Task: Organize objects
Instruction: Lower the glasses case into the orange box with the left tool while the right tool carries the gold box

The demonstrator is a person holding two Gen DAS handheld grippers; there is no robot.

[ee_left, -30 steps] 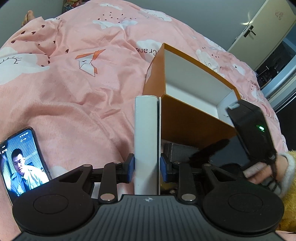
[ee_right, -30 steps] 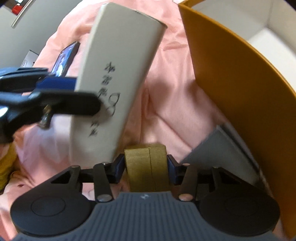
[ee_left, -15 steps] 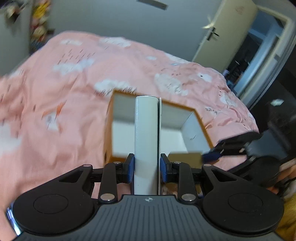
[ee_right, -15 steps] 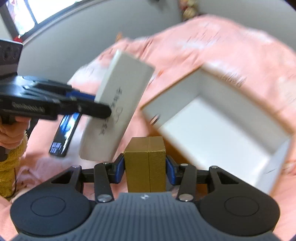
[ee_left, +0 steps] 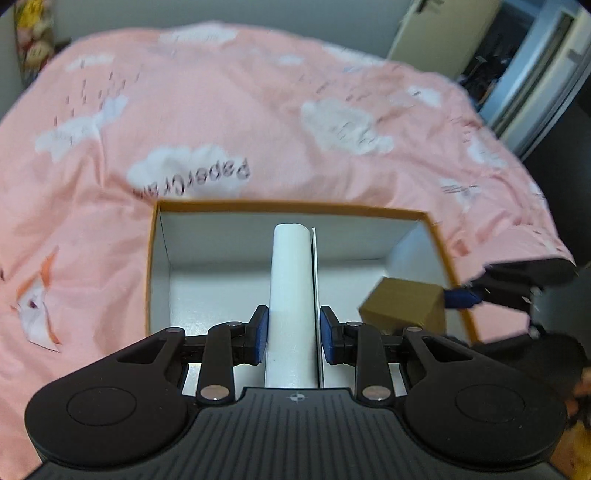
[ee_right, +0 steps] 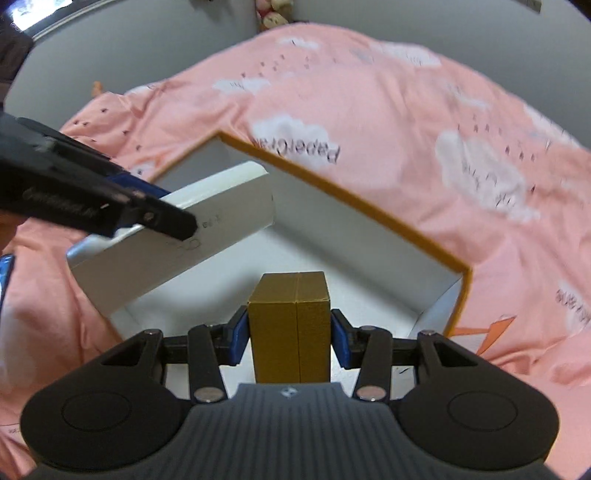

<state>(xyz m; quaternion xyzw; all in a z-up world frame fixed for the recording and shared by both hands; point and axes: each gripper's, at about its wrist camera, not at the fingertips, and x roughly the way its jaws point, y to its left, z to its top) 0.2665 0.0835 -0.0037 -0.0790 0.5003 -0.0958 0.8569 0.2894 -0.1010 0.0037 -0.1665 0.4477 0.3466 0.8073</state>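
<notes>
An open orange box (ee_left: 295, 207) with a white inside lies on the pink bedspread. My left gripper (ee_left: 291, 334) is shut on a long white box (ee_left: 290, 280), held above the orange box's middle. In the right wrist view that white box (ee_right: 207, 225) slants over the orange box (ee_right: 369, 206), with the left gripper's dark finger across it. My right gripper (ee_right: 290, 336) is shut on a small gold box (ee_right: 290, 321) over the orange box's near right part. The gold box (ee_left: 404, 304) also shows in the left wrist view.
The pink bedspread (ee_left: 221, 110) with white clouds surrounds the orange box. A phone's edge (ee_right: 4, 273) shows at the far left of the right wrist view. A door and a dark opening (ee_left: 517, 55) stand beyond the bed. Soft toys (ee_right: 273, 14) sit by the wall.
Both grippers have risen and swung over the orange box, each still holding its box. One second ago they were low beside its orange side wall; the phone has slipped out of the left view.
</notes>
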